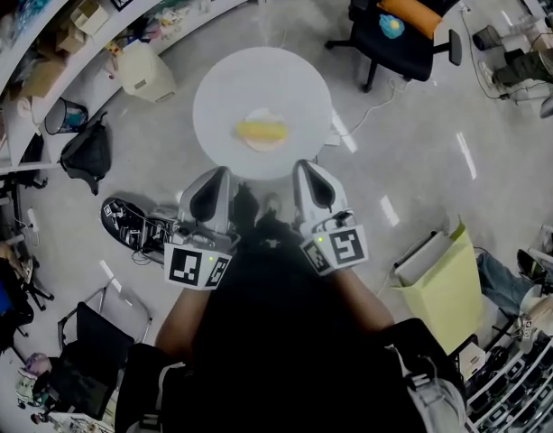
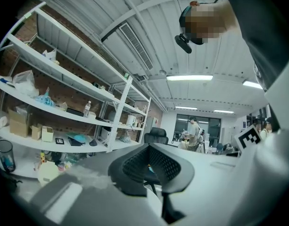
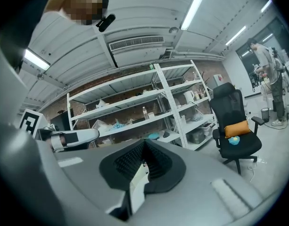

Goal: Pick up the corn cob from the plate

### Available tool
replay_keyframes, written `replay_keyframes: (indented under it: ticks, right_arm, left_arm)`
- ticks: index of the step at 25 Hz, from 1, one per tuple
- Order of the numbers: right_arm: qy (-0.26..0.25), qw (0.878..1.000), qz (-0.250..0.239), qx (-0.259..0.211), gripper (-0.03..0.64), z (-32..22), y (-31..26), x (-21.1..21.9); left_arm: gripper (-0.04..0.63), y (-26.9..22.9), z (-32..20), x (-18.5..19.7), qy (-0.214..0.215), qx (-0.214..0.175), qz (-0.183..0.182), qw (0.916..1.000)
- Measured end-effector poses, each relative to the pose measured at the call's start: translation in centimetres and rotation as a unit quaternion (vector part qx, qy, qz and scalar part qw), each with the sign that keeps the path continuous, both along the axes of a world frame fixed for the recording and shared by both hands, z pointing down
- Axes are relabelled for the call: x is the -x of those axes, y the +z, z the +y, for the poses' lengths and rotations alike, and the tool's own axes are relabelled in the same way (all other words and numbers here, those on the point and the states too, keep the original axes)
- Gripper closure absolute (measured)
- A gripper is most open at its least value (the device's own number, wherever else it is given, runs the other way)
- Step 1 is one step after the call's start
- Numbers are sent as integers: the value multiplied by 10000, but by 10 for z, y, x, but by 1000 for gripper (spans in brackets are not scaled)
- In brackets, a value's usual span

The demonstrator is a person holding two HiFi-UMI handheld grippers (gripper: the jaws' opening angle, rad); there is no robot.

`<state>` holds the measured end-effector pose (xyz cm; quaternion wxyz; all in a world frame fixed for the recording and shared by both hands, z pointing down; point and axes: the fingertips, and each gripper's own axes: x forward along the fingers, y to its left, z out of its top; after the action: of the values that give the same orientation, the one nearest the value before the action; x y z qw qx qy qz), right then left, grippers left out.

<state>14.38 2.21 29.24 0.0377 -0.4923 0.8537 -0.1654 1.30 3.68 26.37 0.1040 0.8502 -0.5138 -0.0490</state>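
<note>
Left claw (image 1: 218, 177) (image 2: 151, 167): my jaws stand together, pads meeting in a narrow V, with nothing between them. Right claw (image 1: 306, 170) (image 3: 142, 167): the same condition, jaws closed on themselves, nothing gripped. Both claws point roughly level, side by side, each with its marker cube at the rear near my forearms.

The corn cob (image 1: 262, 132) lies on its side on the plate (image 1: 258, 113), untouched. It is yellow and its long axis runs left to right in the head view. The plate is white and sits just nearer than the middle of the round white table (image 1: 229, 84). The cob lies ahead of my two claws and between their lines, apart from both. In the head view, both claw tips overlap the table's near edge. I cannot tell whether either tip touches the tabletop. Neither gripper view shows the cob or the plate.

Surroundings: a black office chair (image 1: 411, 25) (image 3: 235, 126) with an orange cushion (image 1: 410, 12) (image 3: 236, 128) stands beyond the table to my right. White shelving (image 2: 64, 93) (image 3: 149, 109) loaded with boxes and small items runs along the left. On the floor to the left are a white bin (image 1: 145, 72) and a black bag (image 1: 87, 152). A yellow-green bag (image 1: 447, 289) stands at my right.
</note>
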Motion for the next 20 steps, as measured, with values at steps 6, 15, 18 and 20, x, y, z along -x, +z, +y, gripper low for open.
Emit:
replay_keyframes:
  ticks: [6, 15, 18, 20]
  right_arm:
    - [40, 9998, 127, 116, 608, -18, 12, 6]
    - [-18, 9987, 327, 387, 607, -35, 37, 22]
    - [-7, 9986, 327, 412, 607, -43, 44, 27]
    - [-11, 9980, 419, 477, 608, -46, 52, 30]
  left_arm:
    - [594, 8, -19, 10, -9, 55, 70, 10000]
    - [594, 26, -44, 31, -61, 222, 142, 9996]
    - [594, 33, -54, 37, -38, 288, 179, 9994]
    - [594, 37, -59, 39, -27, 330, 215, 9992]
